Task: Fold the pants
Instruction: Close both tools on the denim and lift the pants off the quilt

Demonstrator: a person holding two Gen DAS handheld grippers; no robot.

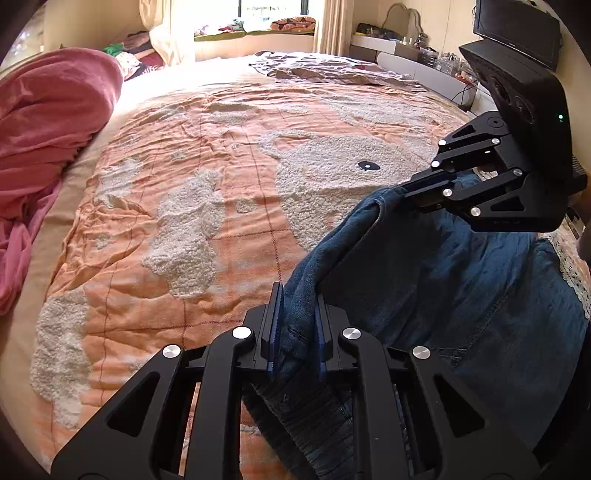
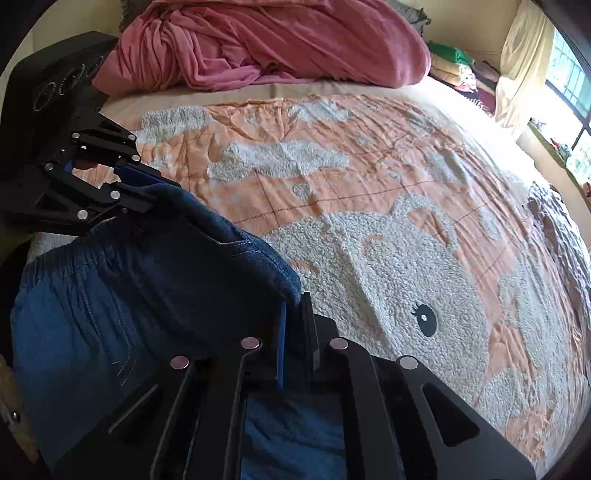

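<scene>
Left wrist view: no brand, label or legible writing anywhere. The left gripper point(image 1: 298, 314) is closed on a bunched fold of the blue denim pants point(image 1: 461, 280); the cloth fills the gap between the blue-padded fingers point(image 1: 275, 314) and hangs down beneath them. Farther right and higher, the right gripper point(image 1: 400, 192) pinches another point on the same edge of the pants, so the denim spans from one claw to the other and drapes below. The pants sit at the near right of the orange bedspread point(image 1: 221, 206), which carries a white fleecy bear pattern. A pink blanket point(image 1: 48, 122) is heaped at the left edge; a dark monitor point(image 1: 517, 33) stands at the top right. Right wrist view: again nothing readable. The right gripper point(image 2: 295, 321) is clamped on the denim edge, the pants point(image 2: 110, 295) spreading left and below it, elastic waistband showing at the left. The left gripper point(image 2: 151, 192) at the upper left holds the same edge. The bedspread point(image 2: 369, 166) lies beyond, the pink blanket point(image 2: 266, 44) along the far side.
</scene>
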